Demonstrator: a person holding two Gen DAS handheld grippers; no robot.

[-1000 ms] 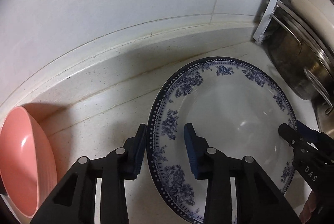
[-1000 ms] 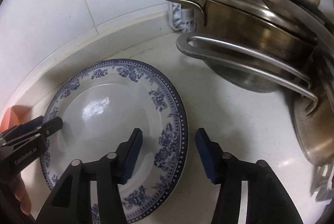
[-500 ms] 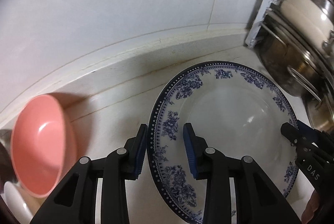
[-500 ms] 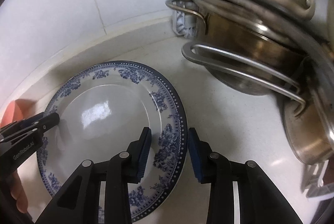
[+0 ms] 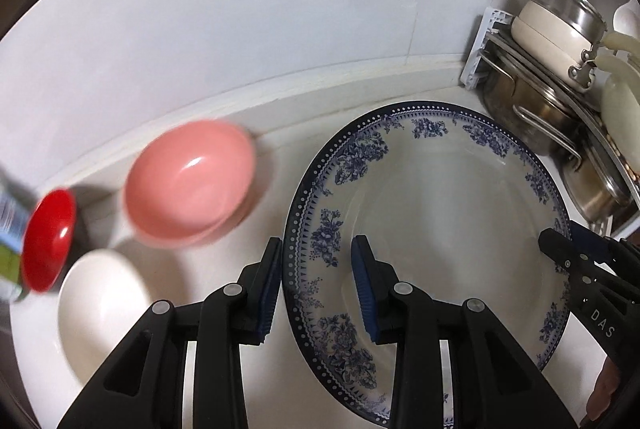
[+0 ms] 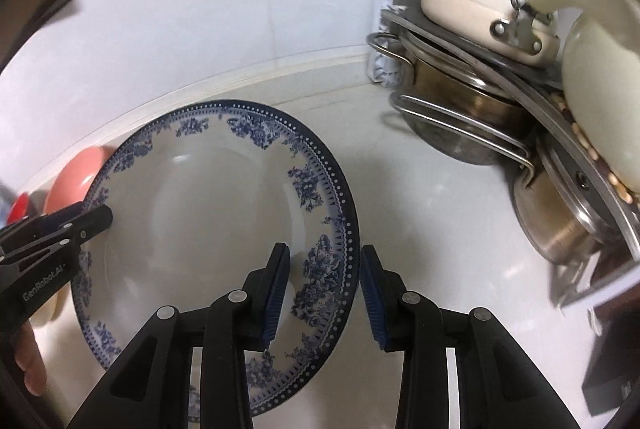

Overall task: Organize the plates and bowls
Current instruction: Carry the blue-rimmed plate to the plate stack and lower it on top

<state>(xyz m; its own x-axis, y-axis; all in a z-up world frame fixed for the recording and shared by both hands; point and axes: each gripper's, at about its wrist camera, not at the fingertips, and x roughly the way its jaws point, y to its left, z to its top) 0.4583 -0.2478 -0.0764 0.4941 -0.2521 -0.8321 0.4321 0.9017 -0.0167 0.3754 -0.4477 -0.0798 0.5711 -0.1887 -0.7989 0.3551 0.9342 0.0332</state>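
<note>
Blue-and-white floral porcelain plate fills the lower centre of both wrist views, above the pale counter. The left gripper and right gripper each pinch opposite rims, jaws narrowly set. Glazed, stiff and breakable, it likely slips unless held by the rim.

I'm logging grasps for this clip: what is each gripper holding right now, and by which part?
Both hold the blue-and-white plate by its rim: the left gripper on its left edge, the right gripper on the opposite edge.
</note>
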